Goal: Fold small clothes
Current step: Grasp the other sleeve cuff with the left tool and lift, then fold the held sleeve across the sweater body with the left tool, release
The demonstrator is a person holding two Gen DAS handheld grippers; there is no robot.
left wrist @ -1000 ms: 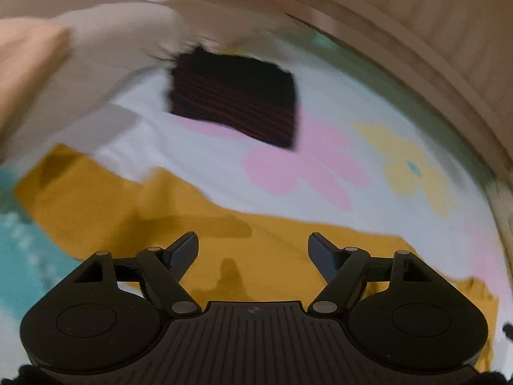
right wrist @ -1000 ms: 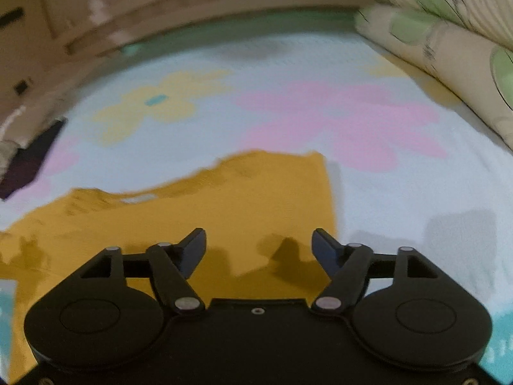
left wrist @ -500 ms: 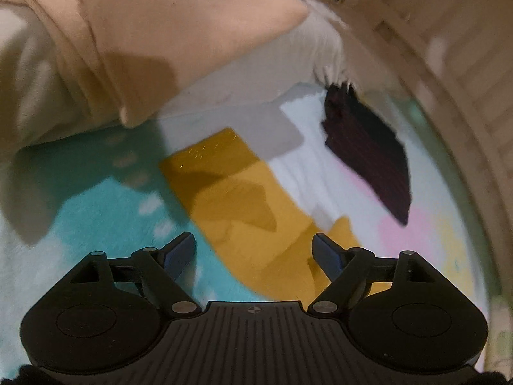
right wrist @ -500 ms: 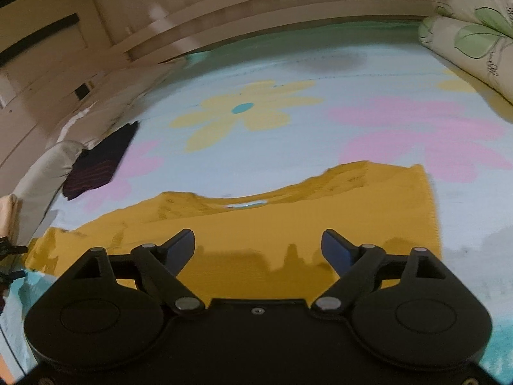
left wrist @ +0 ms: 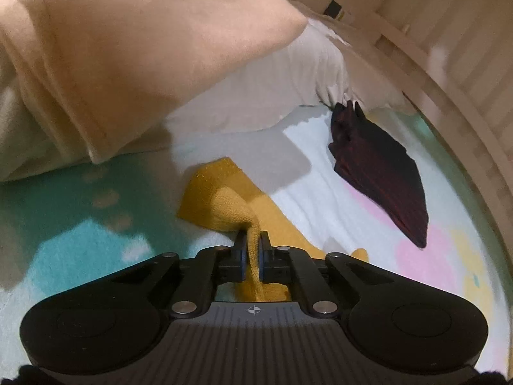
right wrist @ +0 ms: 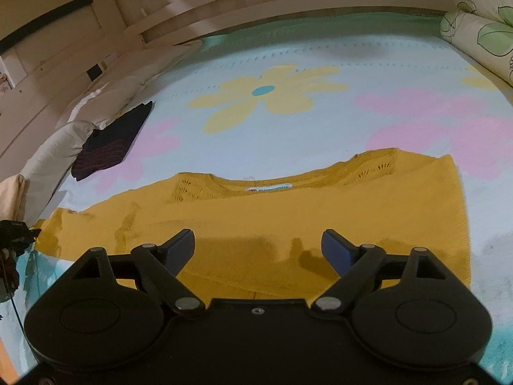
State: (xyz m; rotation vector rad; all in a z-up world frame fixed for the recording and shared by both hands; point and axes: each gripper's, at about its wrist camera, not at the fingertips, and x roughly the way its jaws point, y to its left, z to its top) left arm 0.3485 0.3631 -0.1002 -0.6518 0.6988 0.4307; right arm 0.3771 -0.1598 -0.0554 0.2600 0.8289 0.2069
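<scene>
Left tongs [left wrist: 252, 248] newly clamped on one yellow sweater [right wrist: 288, 215]

From my right gripper [right wrist: 258, 247], open bedspread [right wrist: 320, 122] lies clear toward 12 o'clock. A folded dark garment [right wrist: 109, 141] and pillows [right wrist: 57, 150] crowd 10 o'clock; a rolled quilt [right wrist: 481, 29] blocks 2 o'clock, wooden rails [right wrist: 256, 6] beyond.

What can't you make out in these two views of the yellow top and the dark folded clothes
- Yellow top: the hem is hidden behind the right tool in the right wrist view.
- Neck label: print too small to read.
- Dark folded clothes: what garment it is, too dark in either view.
- Left tool: hides the fabric behind it in the left wrist view.
</scene>
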